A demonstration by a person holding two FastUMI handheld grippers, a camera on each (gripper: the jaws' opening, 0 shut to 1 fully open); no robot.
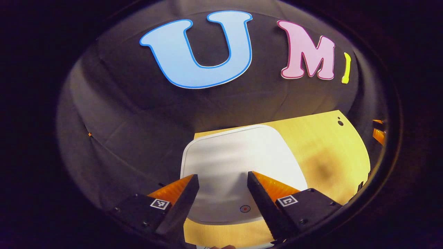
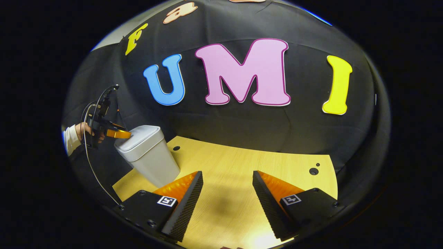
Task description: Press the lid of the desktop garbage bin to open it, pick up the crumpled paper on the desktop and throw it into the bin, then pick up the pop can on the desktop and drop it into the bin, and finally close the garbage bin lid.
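Step in hand, by my reading: lid press, either opening or final closing (cannot tell which; lid looks flat and shut).

Left gripper (image 1: pixel 223 180) hovers over bin lid (image 1: pixel 238 155), fingers spread wide, holding nothing; contact with lid unclear. Red-dot mark (image 1: pixel 245 208) at 6 o'clock on lid, likely press point.

Right gripper (image 2: pixel 227 178) spread, empty, above bare desktop (image 2: pixel 242 159). Bin (image 2: pixel 148 155) at its 10 o'clock, left gripper (image 2: pixel 119 134) at lid edge, hand (image 2: pixel 84 131) behind.

Next move calls for downward push on lid.
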